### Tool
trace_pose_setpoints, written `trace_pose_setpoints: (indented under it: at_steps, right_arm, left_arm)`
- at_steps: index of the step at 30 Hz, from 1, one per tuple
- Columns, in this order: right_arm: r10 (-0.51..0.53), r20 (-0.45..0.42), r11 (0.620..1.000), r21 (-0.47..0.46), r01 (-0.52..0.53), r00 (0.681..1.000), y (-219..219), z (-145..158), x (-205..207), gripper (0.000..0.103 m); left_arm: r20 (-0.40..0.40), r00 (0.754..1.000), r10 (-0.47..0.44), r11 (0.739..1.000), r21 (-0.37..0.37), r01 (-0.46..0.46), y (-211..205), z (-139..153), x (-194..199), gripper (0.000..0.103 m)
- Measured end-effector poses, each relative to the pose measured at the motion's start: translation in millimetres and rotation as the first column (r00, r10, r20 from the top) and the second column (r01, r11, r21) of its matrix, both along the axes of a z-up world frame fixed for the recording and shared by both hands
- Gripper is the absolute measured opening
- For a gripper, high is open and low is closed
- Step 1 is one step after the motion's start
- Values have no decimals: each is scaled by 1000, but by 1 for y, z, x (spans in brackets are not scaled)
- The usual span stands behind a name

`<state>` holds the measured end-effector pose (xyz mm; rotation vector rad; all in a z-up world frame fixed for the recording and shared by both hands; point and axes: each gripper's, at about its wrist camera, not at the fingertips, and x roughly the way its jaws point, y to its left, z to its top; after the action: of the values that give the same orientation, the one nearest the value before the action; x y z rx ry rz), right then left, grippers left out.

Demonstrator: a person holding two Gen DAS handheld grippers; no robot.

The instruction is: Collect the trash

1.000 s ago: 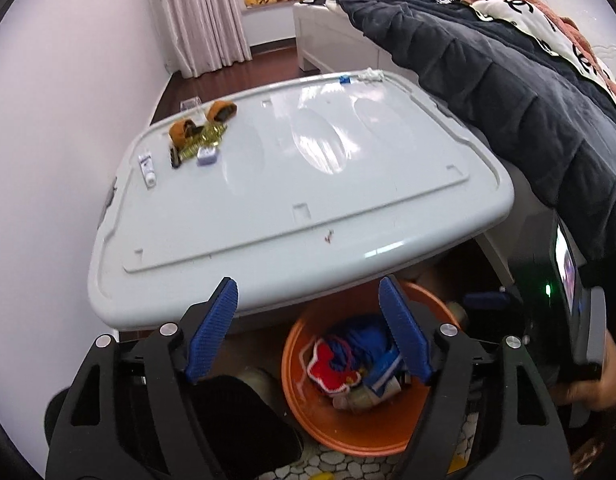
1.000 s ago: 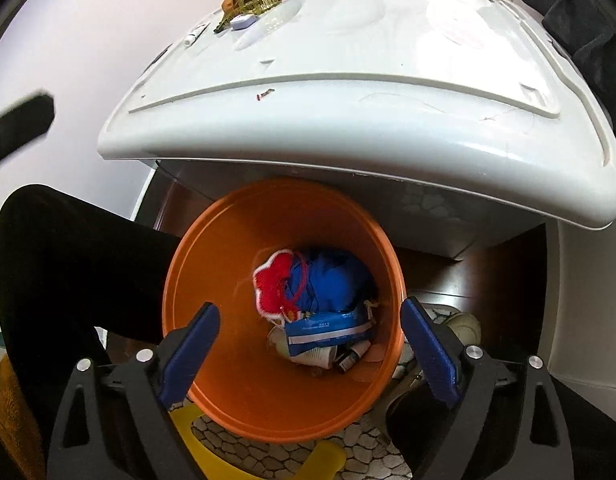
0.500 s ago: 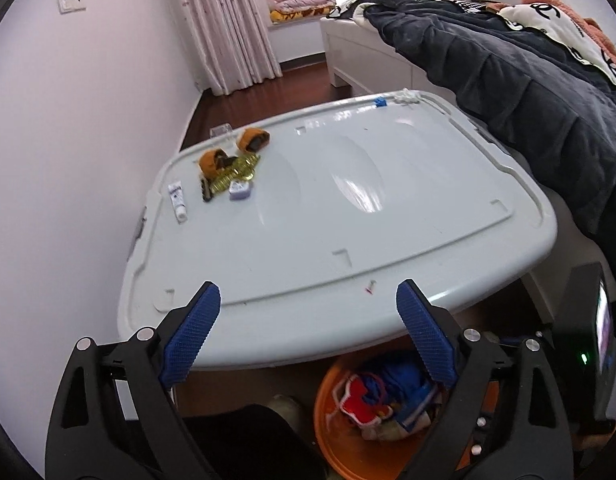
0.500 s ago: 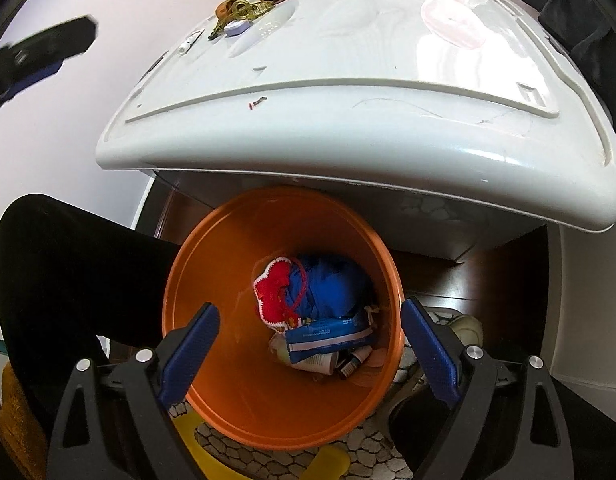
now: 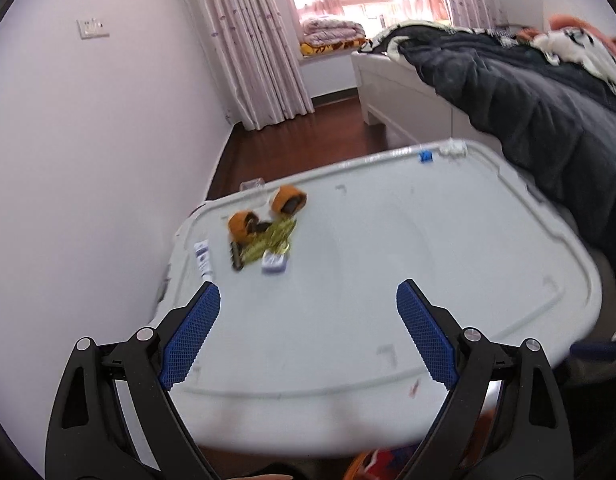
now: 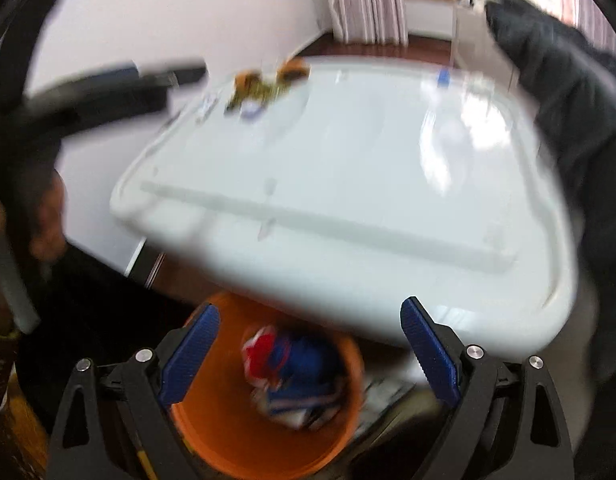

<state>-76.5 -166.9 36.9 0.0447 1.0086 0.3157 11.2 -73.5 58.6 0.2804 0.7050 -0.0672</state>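
Orange bin on the floor under the near edge of one white plastic lid, holding a heap of red, blue and white trash. On the lid's far left corner, one small cluster: two orange-and-black pieces, one gold crinkled wrapper, one dark comb-like piece, one small pale box, one white tube. Left gripper spread wide, nothing between the pads. Right gripper likewise wide and empty, above the bin. Dark quilt on one bed to the right.
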Motion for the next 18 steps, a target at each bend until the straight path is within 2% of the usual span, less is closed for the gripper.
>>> trace_pose_setpoints:
  at_steps: [5,8,11,13,18]
  right_arm:
    - [-79,138,994,-64,89,987,-27,51,52,93]
    - [-145,200,989,3,148,969,-41,70,84,96]
    - [-186,239,982,80,171,953,-47,71,97,96]
    - [-209,251,974,137,180,945,-51,63,98,96]
    - [-219,173,969,157,192,960,-44,44,108,96]
  left_arm:
    - [35,999,33,999,-37,-32,-1,4,25,88]
    - [33,998,61,996,-60,-59,3,-2,32,93]
    - [-10,998,68,992,-103,-68,5,-8,40,93]
    - [-7,996,87,991,-98,-87,7,-10,42,93]
    - [22,990,136,988,-70,-135,14,-12,46,93]
